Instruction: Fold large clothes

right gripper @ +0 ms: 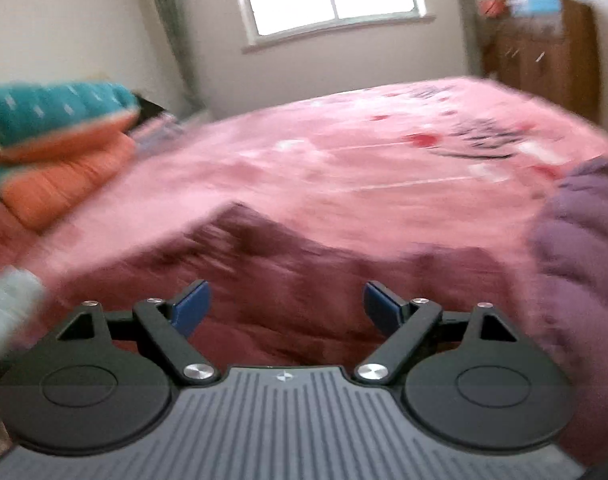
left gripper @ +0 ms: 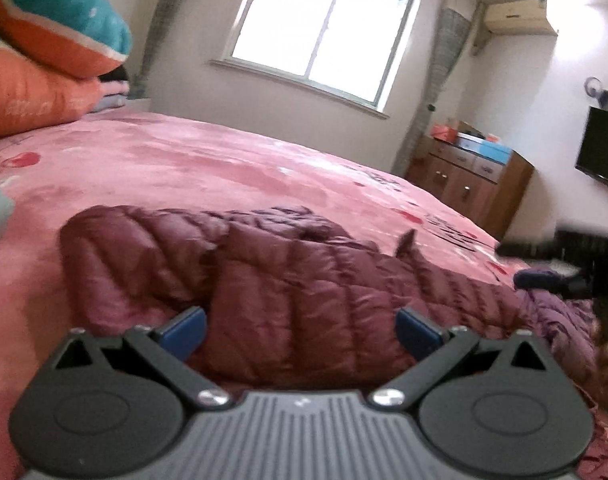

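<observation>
A maroon quilted down jacket (left gripper: 288, 280) lies spread on the pink bed cover (left gripper: 192, 164). My left gripper (left gripper: 302, 330) is open, its blue pads wide apart just above the jacket's near edge, holding nothing. In the blurred right wrist view the same jacket (right gripper: 288, 276) lies below my right gripper (right gripper: 288, 306), which is open and empty. A purple quilted part of clothing (right gripper: 580, 232) lies at the right; it also shows at the right in the left wrist view (left gripper: 560, 312).
Folded orange and teal bedding (left gripper: 52, 48) is stacked at the head of the bed at left. A pale grey-green cloth (right gripper: 8, 312) lies at the left edge. A wooden cabinet (left gripper: 468, 184) and a dark screen (left gripper: 604, 148) stand beyond the bed.
</observation>
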`<state>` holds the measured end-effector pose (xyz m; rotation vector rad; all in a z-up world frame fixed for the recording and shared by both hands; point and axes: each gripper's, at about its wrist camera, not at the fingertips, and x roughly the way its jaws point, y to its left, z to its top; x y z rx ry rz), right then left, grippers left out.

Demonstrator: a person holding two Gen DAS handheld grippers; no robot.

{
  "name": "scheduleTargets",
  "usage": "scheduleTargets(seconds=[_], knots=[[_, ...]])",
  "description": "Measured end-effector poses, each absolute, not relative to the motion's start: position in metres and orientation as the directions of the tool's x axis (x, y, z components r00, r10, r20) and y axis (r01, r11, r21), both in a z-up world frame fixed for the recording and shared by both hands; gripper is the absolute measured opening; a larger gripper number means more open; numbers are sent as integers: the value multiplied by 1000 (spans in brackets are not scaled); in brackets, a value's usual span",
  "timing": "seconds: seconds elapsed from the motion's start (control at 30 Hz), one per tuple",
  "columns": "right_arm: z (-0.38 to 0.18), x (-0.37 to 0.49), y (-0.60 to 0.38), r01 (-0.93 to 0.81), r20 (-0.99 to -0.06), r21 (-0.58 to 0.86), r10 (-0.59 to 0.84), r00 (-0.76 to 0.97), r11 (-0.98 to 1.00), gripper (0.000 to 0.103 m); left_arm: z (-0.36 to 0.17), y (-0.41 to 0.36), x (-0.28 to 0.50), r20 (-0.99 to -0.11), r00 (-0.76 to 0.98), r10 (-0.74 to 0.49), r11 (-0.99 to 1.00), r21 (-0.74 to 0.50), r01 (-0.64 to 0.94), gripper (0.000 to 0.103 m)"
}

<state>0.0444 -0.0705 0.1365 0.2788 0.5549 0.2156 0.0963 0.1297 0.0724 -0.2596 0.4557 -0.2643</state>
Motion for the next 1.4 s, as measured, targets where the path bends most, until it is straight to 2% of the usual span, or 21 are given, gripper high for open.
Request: scheduleTargets(seconds=[0.17, 0.33, 0.37, 0.5, 0.6, 0.87, 0.9, 0.93, 0.97, 1.0, 1.07, 1.2, 1.4], knots=[[141, 93, -33, -198, -416, 574, 491, 766, 794, 103, 79, 161, 87, -361, 909, -209, 949, -299, 99, 101], [118, 147, 5, -150, -399, 723, 585, 706, 674, 99, 83, 195, 81, -335, 934, -125, 936, -352, -1, 101], [112, 157, 10, -136, -399, 742, 596, 697, 656, 95, 83, 201, 80, -335, 935, -111, 933, -361, -18, 101], [95, 184, 26, -88, -431, 751, 587, 686, 654, 86, 82, 217, 80, -337, 938, -84, 915, -399, -61, 101], [87, 201, 33, -27, -465, 765, 581, 668, 644, 86, 80, 219, 80, -337, 938, -78, 907, -415, -74, 101], [85, 227, 45, 36, -469, 788, 561, 682, 615, 86, 76, 222, 86, -346, 935, -84, 901, -427, -77, 102], [82, 229, 47, 41, -472, 785, 555, 685, 618, 80, 75, 223, 86, -347, 934, -82, 900, -429, -80, 102], [81, 229, 49, 41, -475, 777, 542, 693, 628, 70, 74, 224, 87, -347, 934, -80, 898, -432, -84, 102], [79, 228, 49, 48, -490, 761, 525, 696, 647, 45, 75, 225, 86, -347, 935, -77, 896, -435, -87, 102], [78, 230, 52, 63, -512, 746, 510, 691, 663, 33, 75, 225, 86, -345, 935, -75, 894, -439, -90, 102], [74, 231, 56, 81, -518, 749, 504, 691, 658, 29, 75, 226, 86, -344, 936, -73, 892, -442, -93, 102], [81, 225, 61, 60, -484, 763, 507, 713, 644, 14, 76, 223, 84, -346, 936, -70, 892, -442, -97, 102], [113, 211, 76, -42, -389, 788, 550, 739, 614, 9, 76, 220, 83, -344, 936, -71, 891, -444, -95, 102]])
